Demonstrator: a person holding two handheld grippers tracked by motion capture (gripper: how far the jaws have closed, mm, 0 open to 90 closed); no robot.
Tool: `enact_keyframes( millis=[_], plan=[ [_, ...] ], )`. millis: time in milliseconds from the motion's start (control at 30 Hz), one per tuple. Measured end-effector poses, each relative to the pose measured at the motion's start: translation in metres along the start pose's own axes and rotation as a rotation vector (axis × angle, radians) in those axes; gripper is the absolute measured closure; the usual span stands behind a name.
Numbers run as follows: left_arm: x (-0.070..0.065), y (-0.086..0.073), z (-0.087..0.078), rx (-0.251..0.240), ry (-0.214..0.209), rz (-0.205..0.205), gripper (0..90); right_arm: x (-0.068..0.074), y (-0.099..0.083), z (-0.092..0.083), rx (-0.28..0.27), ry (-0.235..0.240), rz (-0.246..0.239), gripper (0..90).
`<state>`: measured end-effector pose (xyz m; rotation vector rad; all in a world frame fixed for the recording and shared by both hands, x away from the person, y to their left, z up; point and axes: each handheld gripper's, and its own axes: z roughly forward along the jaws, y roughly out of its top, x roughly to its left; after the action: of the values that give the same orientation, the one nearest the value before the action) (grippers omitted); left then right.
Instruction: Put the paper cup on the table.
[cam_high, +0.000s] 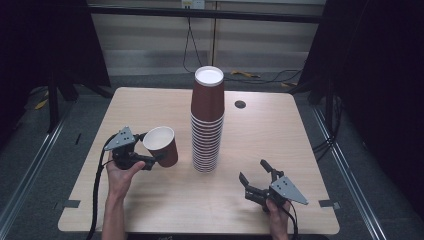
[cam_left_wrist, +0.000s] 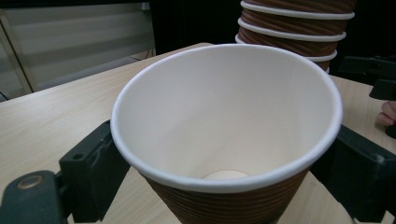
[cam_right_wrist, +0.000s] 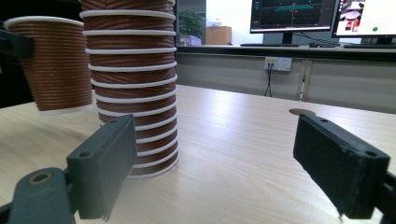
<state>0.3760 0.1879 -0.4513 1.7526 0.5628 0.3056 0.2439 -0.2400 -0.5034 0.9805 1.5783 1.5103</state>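
Observation:
My left gripper (cam_high: 154, 148) is shut on a brown ribbed paper cup (cam_high: 162, 145), held upright with its white inside showing, off the table left of the stack. In the left gripper view both jaws press the cup (cam_left_wrist: 224, 116) just below its rim. A tall stack of upside-down brown cups (cam_high: 207, 125) stands mid-table, and its lowest rim rests on the wood (cam_right_wrist: 133, 84). At the front right, my right gripper (cam_high: 253, 170) is open and holds nothing; its jaws stand wide apart (cam_right_wrist: 222, 172), pointing towards the stack. The held cup (cam_right_wrist: 56, 65) hangs left of the stack there.
The light wooden table (cam_high: 150, 105) has a round cable hole (cam_high: 240, 104) behind and right of the stack. Dark curtains and frame posts flank it, and cables lie on the floor behind. Monitors (cam_right_wrist: 292, 16) stand on a desk far off.

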Motion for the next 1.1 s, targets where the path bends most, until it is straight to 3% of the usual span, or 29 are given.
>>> enact_keyframes(
  millis=[167, 300, 467, 533, 733, 967, 1100],
  plan=[
    [0.012, -0.003, 0.006, -0.003, 0.02, -0.035, 10.5, 0.0, 0.0, 0.0, -0.002, 0.007, -0.002, 13.4],
    [0.018, 0.001, 0.013, 0.023, 0.051, -0.014, 10.3, -0.001, 0.0, -0.001, -0.005, 0.008, -0.004, 13.4],
    [0.024, 0.005, 0.021, 0.045, 0.059, -0.015, 9.9, -0.001, 0.0, -0.001, -0.013, 0.009, -0.001, 13.5],
    [0.025, 0.004, 0.023, 0.045, 0.059, -0.017, 9.9, -0.001, -0.001, -0.001, -0.015, 0.01, -0.001, 13.5],
    [0.034, -0.004, 0.029, 0.099, 0.109, -0.008, 9.4, -0.001, -0.001, -0.001, -0.015, 0.013, 0.0, 13.5],
    [0.038, -0.01, 0.033, 0.154, 0.133, -0.006, 8.6, -0.001, -0.001, -0.001, -0.015, 0.015, 0.0, 13.5],
    [0.037, -0.011, 0.035, 0.165, 0.12, -0.005, 9.1, -0.001, 0.0, -0.001, -0.014, 0.015, -0.003, 13.5]
  ],
)
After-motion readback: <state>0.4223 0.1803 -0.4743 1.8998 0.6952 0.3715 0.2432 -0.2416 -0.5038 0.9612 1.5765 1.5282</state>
